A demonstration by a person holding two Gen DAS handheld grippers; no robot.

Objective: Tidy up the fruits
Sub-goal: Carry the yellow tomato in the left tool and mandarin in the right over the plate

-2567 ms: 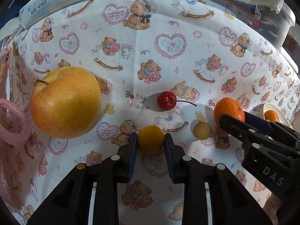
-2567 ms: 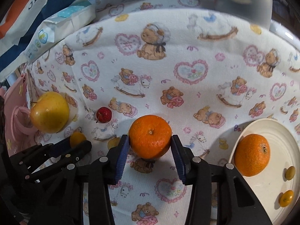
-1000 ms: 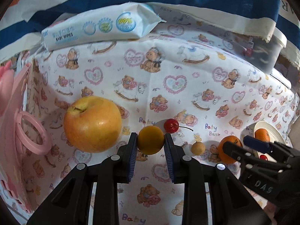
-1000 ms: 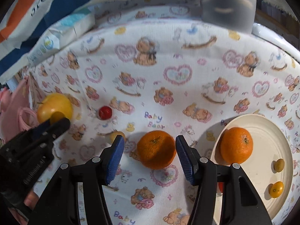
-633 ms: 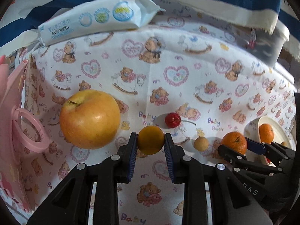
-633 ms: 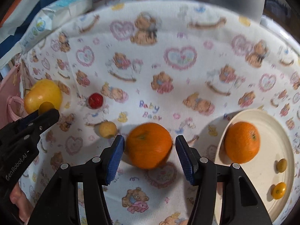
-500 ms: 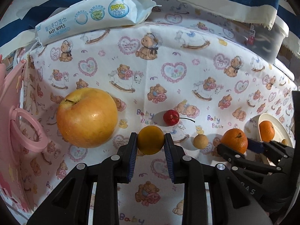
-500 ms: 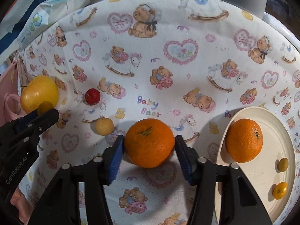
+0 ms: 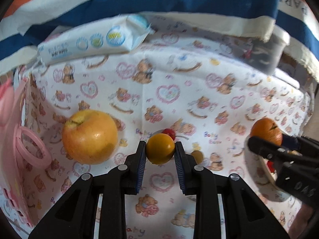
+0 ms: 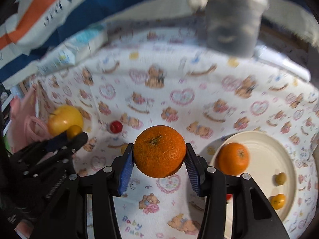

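Fruits part-sorted: plate (image 10: 265, 139) holds a tangerine (image 10: 232, 158) and small fruits; left gripper (image 9: 160, 157) clamps a yellow fruit (image 9: 160, 149), right gripper (image 10: 159, 166) an orange (image 10: 159, 151); apple (image 9: 89, 136), cherry (image 10: 116, 126) remain on cloth.

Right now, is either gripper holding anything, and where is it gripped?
Both. The left gripper clamps the small yellow fruit across its sides; the right gripper clamps the mandarin across its sides, stem up.
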